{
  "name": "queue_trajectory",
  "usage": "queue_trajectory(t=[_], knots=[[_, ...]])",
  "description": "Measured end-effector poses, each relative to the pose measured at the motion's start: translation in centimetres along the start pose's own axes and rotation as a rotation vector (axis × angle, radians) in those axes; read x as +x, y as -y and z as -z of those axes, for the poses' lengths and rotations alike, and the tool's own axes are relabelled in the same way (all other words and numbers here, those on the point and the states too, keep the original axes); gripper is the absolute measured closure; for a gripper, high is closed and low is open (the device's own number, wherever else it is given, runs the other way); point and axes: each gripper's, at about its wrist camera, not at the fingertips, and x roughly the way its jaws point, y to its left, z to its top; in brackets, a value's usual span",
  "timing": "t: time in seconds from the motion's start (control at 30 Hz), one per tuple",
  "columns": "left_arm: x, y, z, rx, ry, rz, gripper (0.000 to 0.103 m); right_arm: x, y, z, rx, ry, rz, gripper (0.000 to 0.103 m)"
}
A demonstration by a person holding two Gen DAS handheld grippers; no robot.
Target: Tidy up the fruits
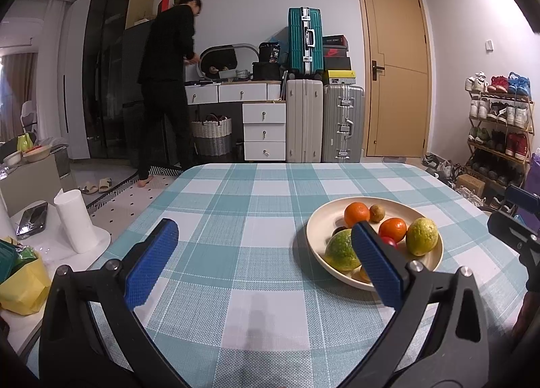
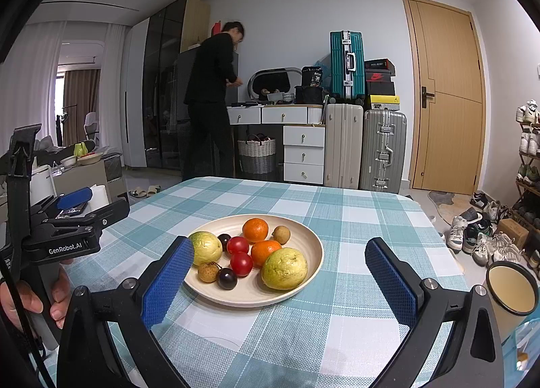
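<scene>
A cream plate (image 2: 308, 254) sits on the checked worktop (image 2: 354, 212), holding two green-yellow guavas (image 2: 284, 268), two oranges (image 2: 255, 229), two red tomatoes (image 2: 238, 245), dark plums (image 2: 226, 278) and small brown longans (image 2: 281, 234). The right tongs (image 2: 280, 286) hang released above the cloth, spread wide on either side of the plate's near rim, touching nothing. The left tongs (image 1: 256, 263) are likewise released and empty, with the plate just beside their right finger. A cup (image 2: 511, 288) stands off to the right.
</scene>
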Motion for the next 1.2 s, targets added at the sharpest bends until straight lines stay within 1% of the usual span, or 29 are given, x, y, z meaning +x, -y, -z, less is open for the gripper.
queue_trajectory(t=[1.2], knots=[[0.23, -0.08, -0.13, 0.001, 0.000, -0.002, 0.001, -0.02, -0.02, -0.03, 0.000, 0.000, 0.000, 0.000]])
